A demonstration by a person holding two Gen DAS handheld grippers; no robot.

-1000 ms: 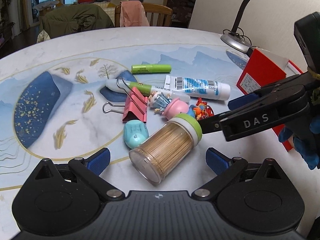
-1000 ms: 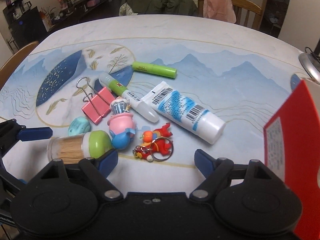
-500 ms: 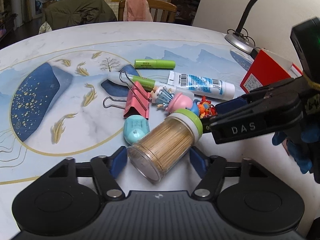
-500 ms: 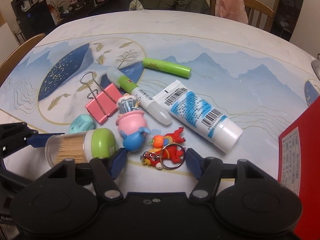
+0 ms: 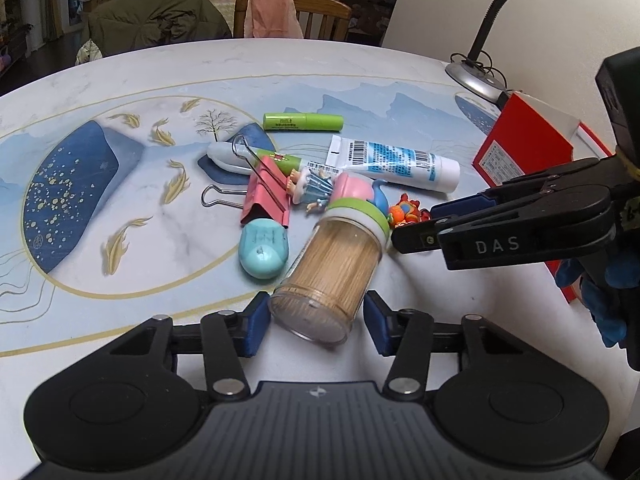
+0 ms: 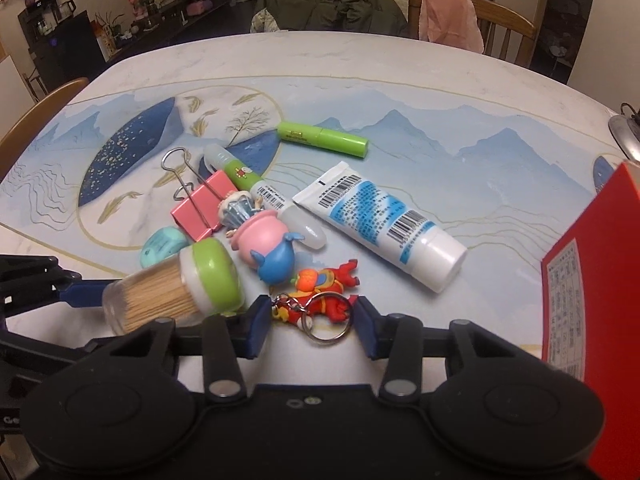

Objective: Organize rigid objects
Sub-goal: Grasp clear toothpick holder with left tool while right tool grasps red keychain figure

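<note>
A clear toothpick jar with a green cap lies on its side on the table. Its base sits between the blue pads of my left gripper, whose jaws are closing; a sliver of gap shows at the right pad. A red keychain figure with a metal ring lies between the pads of my right gripper. Those jaws are also closing, with small gaps on both sides. In the left wrist view the right gripper reaches in from the right, just past the jar's cap.
Behind the jar lie a pink binder clip, a teal oval case, a pink-and-blue toy, a glue pen, a white tube and a green tube. A red box stands at the right, with a desk lamp behind it.
Both pairs of jaws have narrowed from wide apart, the left around the jar's base, the right around the keychain. The jar has swung more in line with the left fingers.
</note>
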